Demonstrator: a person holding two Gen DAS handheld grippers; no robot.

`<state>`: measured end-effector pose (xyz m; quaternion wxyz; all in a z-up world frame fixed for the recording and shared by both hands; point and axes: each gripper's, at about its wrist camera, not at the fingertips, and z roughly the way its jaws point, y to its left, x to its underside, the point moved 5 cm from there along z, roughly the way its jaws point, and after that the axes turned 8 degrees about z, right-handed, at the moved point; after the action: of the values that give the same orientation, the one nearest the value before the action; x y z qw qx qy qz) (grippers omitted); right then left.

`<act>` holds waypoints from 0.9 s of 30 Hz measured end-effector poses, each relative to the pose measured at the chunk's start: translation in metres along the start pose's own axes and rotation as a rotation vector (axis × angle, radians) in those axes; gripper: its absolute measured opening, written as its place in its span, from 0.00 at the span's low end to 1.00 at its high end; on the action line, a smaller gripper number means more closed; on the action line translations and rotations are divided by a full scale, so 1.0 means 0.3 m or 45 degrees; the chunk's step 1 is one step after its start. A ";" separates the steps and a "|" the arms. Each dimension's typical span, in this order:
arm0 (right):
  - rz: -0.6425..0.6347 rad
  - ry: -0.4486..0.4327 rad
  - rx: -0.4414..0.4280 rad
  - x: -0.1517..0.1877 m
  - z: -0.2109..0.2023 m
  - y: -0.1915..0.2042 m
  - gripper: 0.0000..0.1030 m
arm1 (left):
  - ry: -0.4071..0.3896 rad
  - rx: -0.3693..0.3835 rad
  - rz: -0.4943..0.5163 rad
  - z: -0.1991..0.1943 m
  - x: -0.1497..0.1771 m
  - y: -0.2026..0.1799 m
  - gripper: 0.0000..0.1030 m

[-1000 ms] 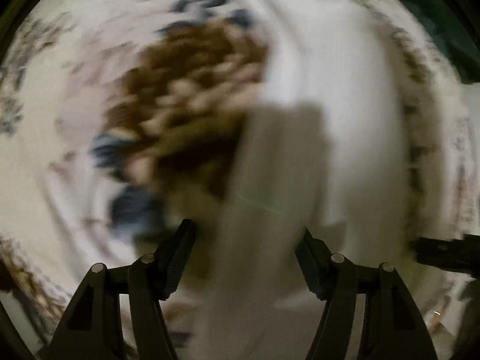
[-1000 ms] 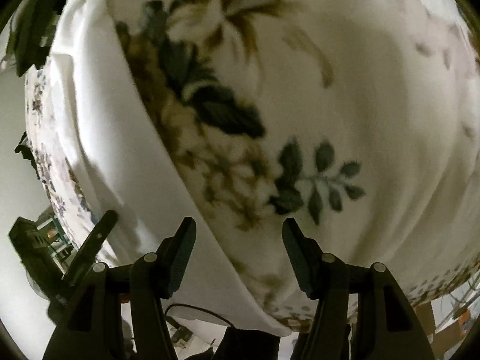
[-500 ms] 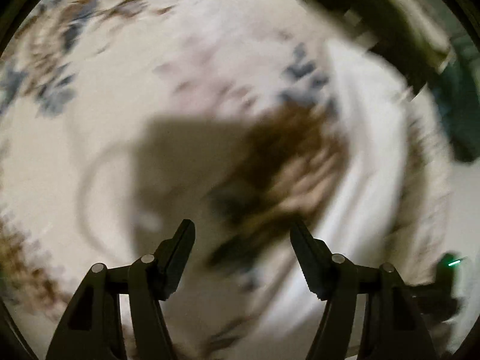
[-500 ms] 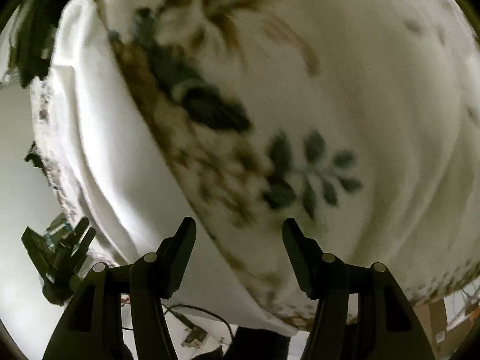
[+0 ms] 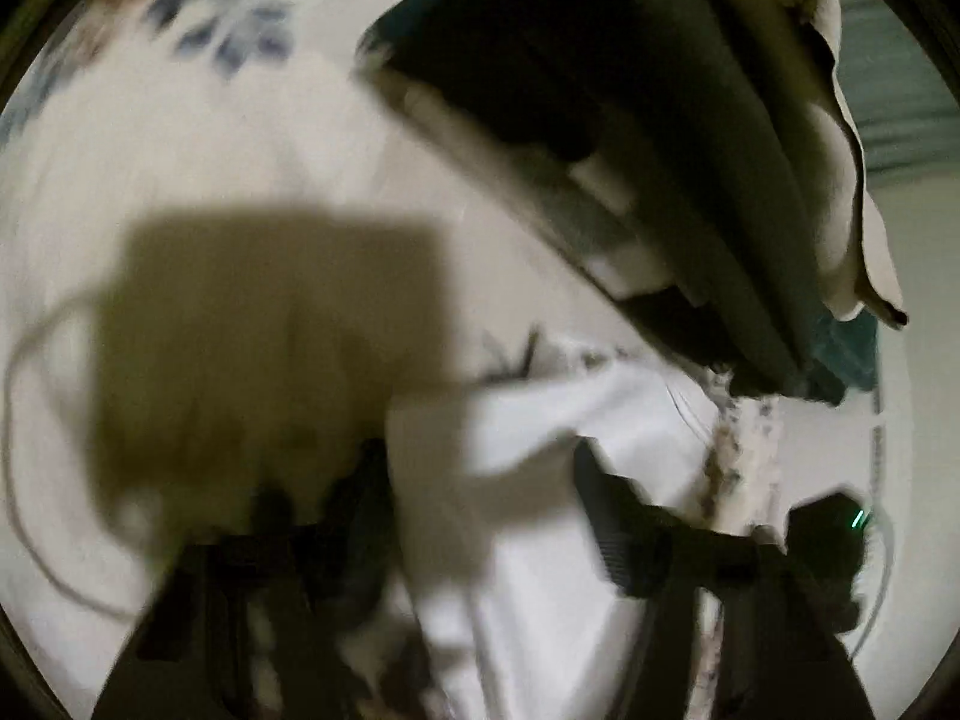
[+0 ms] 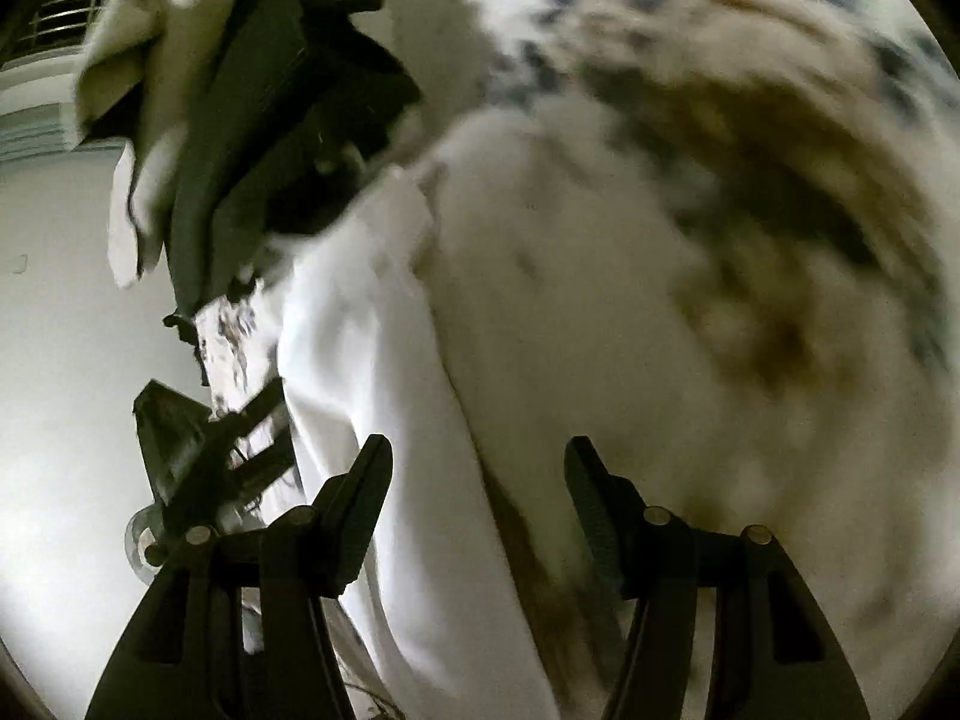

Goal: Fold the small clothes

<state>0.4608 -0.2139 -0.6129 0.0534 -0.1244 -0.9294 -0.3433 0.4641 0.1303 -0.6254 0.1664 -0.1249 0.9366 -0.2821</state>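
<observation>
A white garment (image 5: 540,480) lies on a floral bedsheet (image 5: 240,138); it also shows in the right wrist view (image 6: 372,324) as a long white strip at the bed's edge. My left gripper (image 5: 480,480) is open just above it, its fingers apart with nothing between them. My right gripper (image 6: 477,480) is open too, low over the same white cloth and the sheet's brown-and-blue flower print (image 6: 750,192). The left gripper shows dark at the left of the right wrist view (image 6: 204,450). Both views are blurred by motion.
A stack of folded dark and cream clothes (image 5: 690,138) sits on the bed beyond the garment; it also shows in the right wrist view (image 6: 240,120). The bed's edge drops to a pale floor (image 6: 66,330). A thin cable (image 5: 24,516) loops over the sheet at left.
Both grippers have swung fast across the bed. The left view turned from the brown flower print to the clothes stack and the white garment. The right view turned toward the stack.
</observation>
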 end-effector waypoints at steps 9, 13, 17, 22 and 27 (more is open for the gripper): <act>-0.072 -0.177 0.027 -0.159 0.091 0.111 0.05 | -0.067 -0.045 0.201 0.001 -0.086 -0.040 0.03; -0.003 -0.180 0.048 -0.191 0.085 0.071 0.05 | -0.039 -0.014 0.140 0.047 -0.149 0.009 0.03; 0.026 -0.113 -0.059 -0.226 0.048 0.056 0.19 | 0.013 0.140 0.022 0.019 -0.137 0.048 0.21; -0.033 -0.048 -0.110 -0.252 0.085 0.072 0.52 | -0.011 0.311 -0.049 0.044 -0.125 0.021 0.46; -0.161 -0.029 -0.119 -0.245 0.119 0.114 0.29 | -0.025 0.225 0.047 0.071 -0.141 -0.023 0.03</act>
<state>0.5402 -0.1797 -0.6321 0.0149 -0.0718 -0.9189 -0.3876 0.5119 0.1282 -0.6282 0.1909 -0.0953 0.9085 -0.3593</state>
